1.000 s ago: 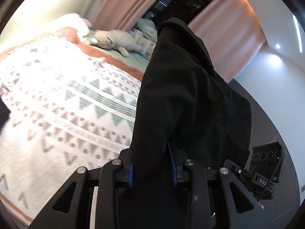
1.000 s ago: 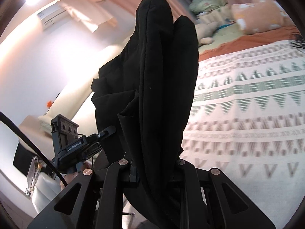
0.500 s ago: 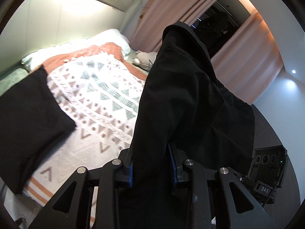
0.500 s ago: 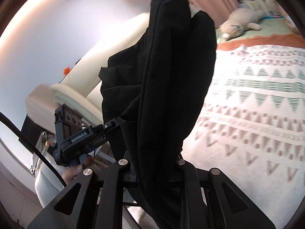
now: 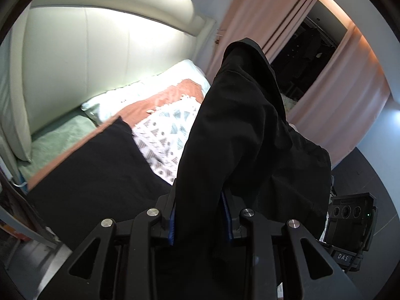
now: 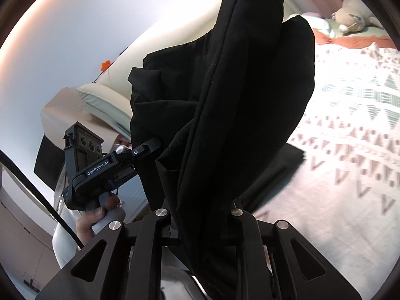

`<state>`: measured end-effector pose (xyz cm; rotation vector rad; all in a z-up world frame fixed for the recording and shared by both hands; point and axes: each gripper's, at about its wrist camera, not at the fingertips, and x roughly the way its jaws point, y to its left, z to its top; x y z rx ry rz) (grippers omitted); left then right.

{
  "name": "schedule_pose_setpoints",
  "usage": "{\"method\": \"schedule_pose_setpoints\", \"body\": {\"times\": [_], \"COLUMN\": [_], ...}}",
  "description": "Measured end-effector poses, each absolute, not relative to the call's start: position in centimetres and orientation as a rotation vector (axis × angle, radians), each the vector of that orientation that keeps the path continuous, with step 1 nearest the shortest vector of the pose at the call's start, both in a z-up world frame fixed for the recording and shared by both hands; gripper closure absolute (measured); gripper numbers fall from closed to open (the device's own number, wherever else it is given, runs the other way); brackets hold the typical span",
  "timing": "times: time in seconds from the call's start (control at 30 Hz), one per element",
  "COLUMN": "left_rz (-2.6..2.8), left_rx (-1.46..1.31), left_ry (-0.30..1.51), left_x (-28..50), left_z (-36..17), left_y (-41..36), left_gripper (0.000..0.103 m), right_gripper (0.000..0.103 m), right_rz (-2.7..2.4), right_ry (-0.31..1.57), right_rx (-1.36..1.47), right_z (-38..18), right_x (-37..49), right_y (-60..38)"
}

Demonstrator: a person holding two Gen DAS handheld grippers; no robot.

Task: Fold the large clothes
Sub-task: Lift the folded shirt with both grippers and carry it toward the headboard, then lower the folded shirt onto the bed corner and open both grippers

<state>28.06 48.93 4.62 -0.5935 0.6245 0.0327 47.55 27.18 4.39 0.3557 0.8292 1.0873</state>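
Observation:
A large black garment (image 5: 240, 135) is folded over and held up in the air between both grippers. My left gripper (image 5: 200, 215) is shut on one bunched end of it, the cloth rising out of the blue pads. My right gripper (image 6: 202, 215) is shut on the other thick folded end (image 6: 240, 100). In the right wrist view the left gripper (image 6: 147, 150) shows at the left, clamped on the same garment, with a hand under it. The fingertips of both grippers are hidden by cloth.
A bed with a white patterned blanket (image 6: 350, 130) lies below. A folded black cloth (image 5: 95, 170) lies on its near end. A padded cream headboard (image 5: 100, 57), a pillow (image 5: 140, 97), pink curtains (image 5: 345, 80) and a plush toy (image 6: 355, 17) stand around.
Both grippers have swung with the garment toward the headboard end of the bed. The folded black cloth on the bed has come into view and grown large below the left gripper.

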Motion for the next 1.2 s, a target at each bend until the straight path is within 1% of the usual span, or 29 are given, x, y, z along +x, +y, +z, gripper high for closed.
{"method": "schedule_pose_setpoints", "body": {"times": [0.07,0.23,0.4,0.5,0.63,0.77,0.97,1.03,1.07,1.1,1.13,1.17,1.2], "left_rz": [0.055,0.112,0.151,0.160,0.169,0.174,0.179,0.211,0.243,0.279,0.336,0.392,0.424], "left_rx": [-0.582,-0.563,-0.564,-0.558,-0.554,-0.542,-0.518,-0.512,-0.481,-0.452,-0.428,-0.399,-0.379], "left_ry": [0.637,0.656,0.678,0.700,0.739,0.772,0.821,0.853,0.879,0.897,0.909,0.910,0.903], "left_x": [28.0,27.5,27.1,28.2,30.0,32.6,36.8,38.0,38.7,39.0,39.1,38.9,38.7], "left_z": [4.1,5.2,5.7,4.9,3.9,2.3,-0.8,-1.6,-2.2,-2.5,-2.8,-2.9,-2.9], "left_y": [48.2,52.3,54.3,55.7,57.0,57.4,57.3,57.2,57.0,56.9,56.8,56.7,56.5], "left_gripper": [0.074,0.074,0.074,0.074,0.074,0.074,0.074,0.073,0.066,0.062,0.062,0.056,0.038], "right_gripper": [0.089,0.089,0.089,0.088,0.088,0.088,0.089,0.089,0.088,0.085,0.084,0.083,0.079], "right_rz": [1.107,1.171,1.221,1.245,1.257,1.251,1.214,1.144,1.091,1.024,0.977,0.948,0.918], "right_ry": [0.839,0.846,0.882,0.910,0.964,1.024,1.045,1.039,1.034,1.041,1.063,1.088,1.126], "right_rx": [0.362,0.348,0.353,0.367,0.414,0.476,0.509,0.481,0.461,0.453,0.463,0.457,0.423], "right_z": [4.2,3.5,2.5,1.2,-1.3,-4.3,-7.3,-8.4,-8.6,-9.4,-10.6,-11.6,-12.7], "right_x": [47.9,47.8,48.9,48.8,50.8,52.9,55.9,57.1,57.5,58.1,58.9,59.4,60.0], "right_y": [28.6,32.0,34.1,34.0,35.7,34.7,31.2,29.5,29.3,28.5,27.8,27.5,27.4]}}
